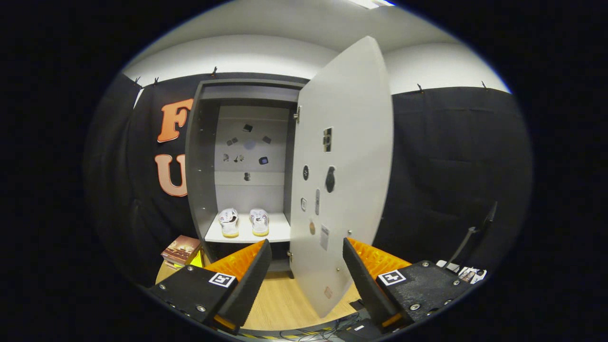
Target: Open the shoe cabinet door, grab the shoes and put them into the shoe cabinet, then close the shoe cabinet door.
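Black cloth backs a tall grey shoe cabinet (204, 161) whose flat grey door (346, 156) hangs open. Both white yellow-soled shoes (244, 222) sit on its shelf (280, 233); only closing seems left. The gripper (306, 280) has its jaws apart and empty.

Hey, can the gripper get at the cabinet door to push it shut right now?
Probably yes. The gripper is open, and the door stands swung out with its lower edge between the fingers, nothing in between.

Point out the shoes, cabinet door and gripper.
shoes (244, 222): gripper view, between the pair on the shelf.
cabinet door (351, 142): gripper view, open panel's inner face.
gripper (306, 254): gripper view, open, midway between fingertips.
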Demonstrator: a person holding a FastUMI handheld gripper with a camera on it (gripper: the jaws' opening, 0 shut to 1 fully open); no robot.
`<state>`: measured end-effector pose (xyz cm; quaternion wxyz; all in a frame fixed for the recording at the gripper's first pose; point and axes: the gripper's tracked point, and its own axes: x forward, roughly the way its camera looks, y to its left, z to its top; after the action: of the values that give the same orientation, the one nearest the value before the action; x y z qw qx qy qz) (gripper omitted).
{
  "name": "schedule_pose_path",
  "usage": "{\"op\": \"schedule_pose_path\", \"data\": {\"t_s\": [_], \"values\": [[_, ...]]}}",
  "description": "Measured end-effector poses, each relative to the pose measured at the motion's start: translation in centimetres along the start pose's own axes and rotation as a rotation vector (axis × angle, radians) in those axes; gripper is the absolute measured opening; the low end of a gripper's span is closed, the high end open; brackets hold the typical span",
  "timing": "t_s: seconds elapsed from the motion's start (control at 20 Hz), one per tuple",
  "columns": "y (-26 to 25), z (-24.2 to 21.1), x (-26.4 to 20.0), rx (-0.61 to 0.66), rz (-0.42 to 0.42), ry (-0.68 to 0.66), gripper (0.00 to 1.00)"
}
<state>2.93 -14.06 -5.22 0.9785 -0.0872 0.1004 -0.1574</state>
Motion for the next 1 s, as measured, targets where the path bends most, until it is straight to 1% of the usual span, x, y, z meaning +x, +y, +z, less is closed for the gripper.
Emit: {"op": "schedule_pose_path", "data": {"t_s": [0.2, 0.3, 0.45, 0.6, 0.7, 0.85, 1.0], "values": [[-6.0, -2.0, 0.1, 0.044, -0.061, 0.023, 0.94], [-8.5, -3.2, 1.2, 0.059, -0.095, 0.024, 0.94], [-10.5, -5.1, 3.7, 0.069, -0.100, 0.037, 0.94], [-10.1, -6.6, 6.5, 0.103, -0.063, 0.060, 0.94], [-10.3, -6.9, 7.3, 0.122, -0.057, 0.052, 0.92], [-9.8, -7.6, 6.9, 0.144, -0.031, 0.054, 0.91], [-9.1, -8.2, 6.5, 0.088, -0.049, 0.066, 0.91]]}}
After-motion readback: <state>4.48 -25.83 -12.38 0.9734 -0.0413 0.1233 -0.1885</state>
